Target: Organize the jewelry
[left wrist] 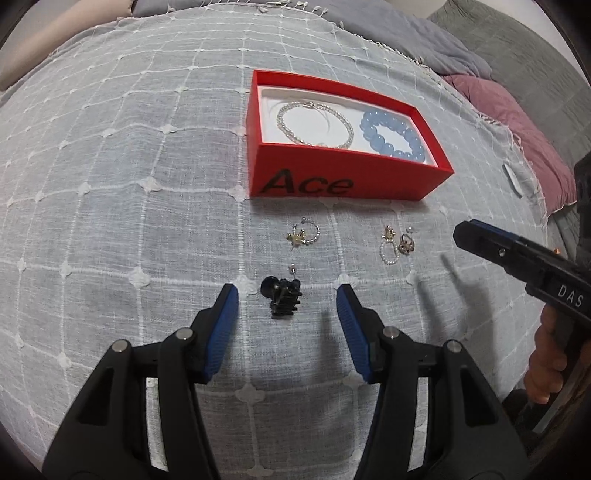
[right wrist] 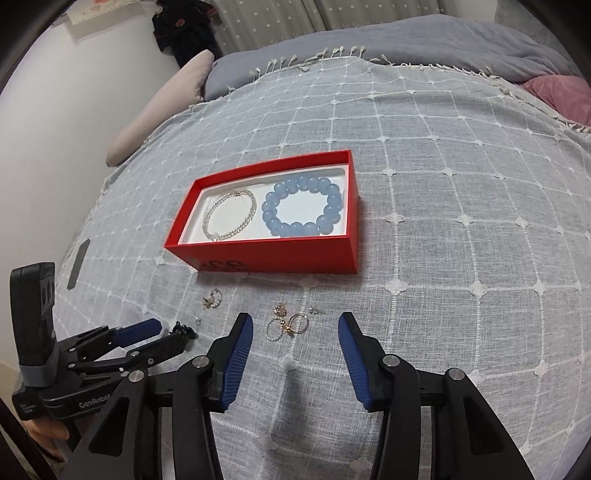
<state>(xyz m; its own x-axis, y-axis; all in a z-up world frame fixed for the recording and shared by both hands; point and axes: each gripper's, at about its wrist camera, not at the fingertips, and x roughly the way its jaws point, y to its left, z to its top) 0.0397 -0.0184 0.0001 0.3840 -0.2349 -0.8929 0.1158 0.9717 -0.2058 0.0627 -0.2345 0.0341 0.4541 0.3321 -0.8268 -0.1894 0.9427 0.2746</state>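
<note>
Hovering over the bed, left gripper (left wrist: 287, 291) spread around a black hair clip (left wrist: 281, 297); right gripper (right wrist: 295, 319) spread, earrings (right wrist: 287, 323) at 11 o'clock.

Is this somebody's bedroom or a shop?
Most likely a bedroom. The red box of bracelets sits on a grey checked bedspread with a fringed edge, pillows lie beside it, and a curtain hangs behind.

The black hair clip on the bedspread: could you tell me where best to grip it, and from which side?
Probably grip the black hair clip across its toothed body, coming down from above with the left gripper, whose open jaws already stand either side of it. It lies flat and apart from the earrings, so nothing crowds the pads.
</note>
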